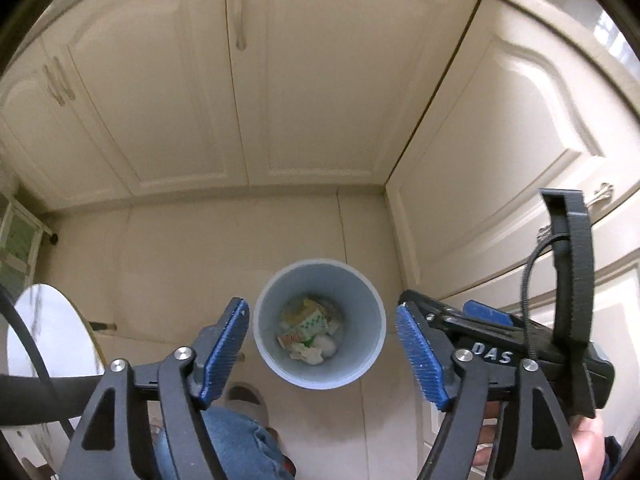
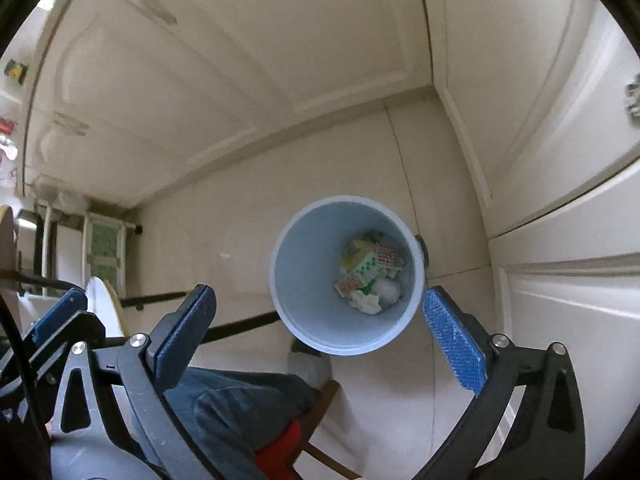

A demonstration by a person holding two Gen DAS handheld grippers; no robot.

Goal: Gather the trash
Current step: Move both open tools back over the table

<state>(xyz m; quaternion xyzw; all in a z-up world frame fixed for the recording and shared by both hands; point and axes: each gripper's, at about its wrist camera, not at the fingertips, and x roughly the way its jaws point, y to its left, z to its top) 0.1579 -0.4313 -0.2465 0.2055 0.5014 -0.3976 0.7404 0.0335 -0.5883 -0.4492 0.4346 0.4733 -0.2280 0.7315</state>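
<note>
A pale blue round bin (image 1: 276, 364) stands on the tiled floor in a corner of cream cabinets; it also shows in the right wrist view (image 2: 304, 280). Inside lie crumpled paper, white tissue and small printed cartons (image 1: 308, 330), seen again in the right wrist view (image 2: 368, 276). My left gripper (image 1: 320, 352) is open and empty, held above the bin with the rim between its blue pads. My right gripper (image 2: 320, 344) is open and empty above the bin's near rim. The right gripper's body (image 1: 520, 344) shows at the right of the left wrist view.
Cream cabinet doors (image 1: 168, 92) line the back and right. A round white table (image 1: 44, 340) stands at the left, with its edge in the right wrist view (image 2: 102, 304). The person's jeans leg (image 2: 240, 404) and a slipper (image 1: 246, 398) are below the grippers.
</note>
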